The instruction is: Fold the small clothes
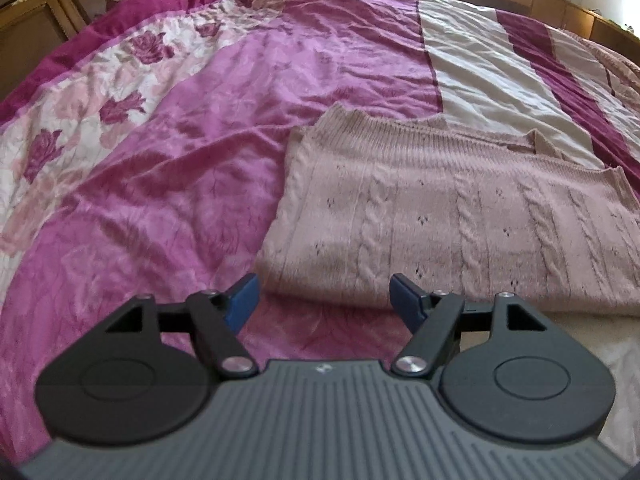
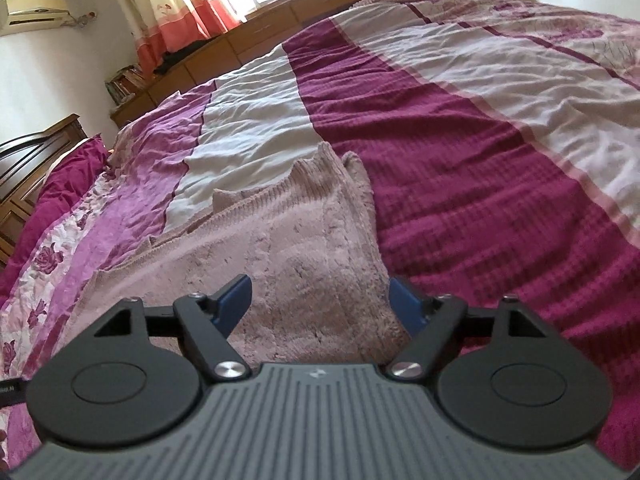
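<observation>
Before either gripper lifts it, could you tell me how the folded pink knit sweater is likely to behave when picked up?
The pink sweater is soft cable knit lying limp on the bedspread, so it will probably droop from any pinch point. Its stacked layers, visible at the ribbed edges, may slide apart and undo the fold. The fuzzy knit looks grippy rather than slippery.

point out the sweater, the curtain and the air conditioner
sweater (image 1: 460, 220), left wrist view, cable-knit front
curtain (image 2: 172, 4), right wrist view, lower orange-patterned part
air conditioner (image 2: 36, 10), right wrist view, front panel
</observation>
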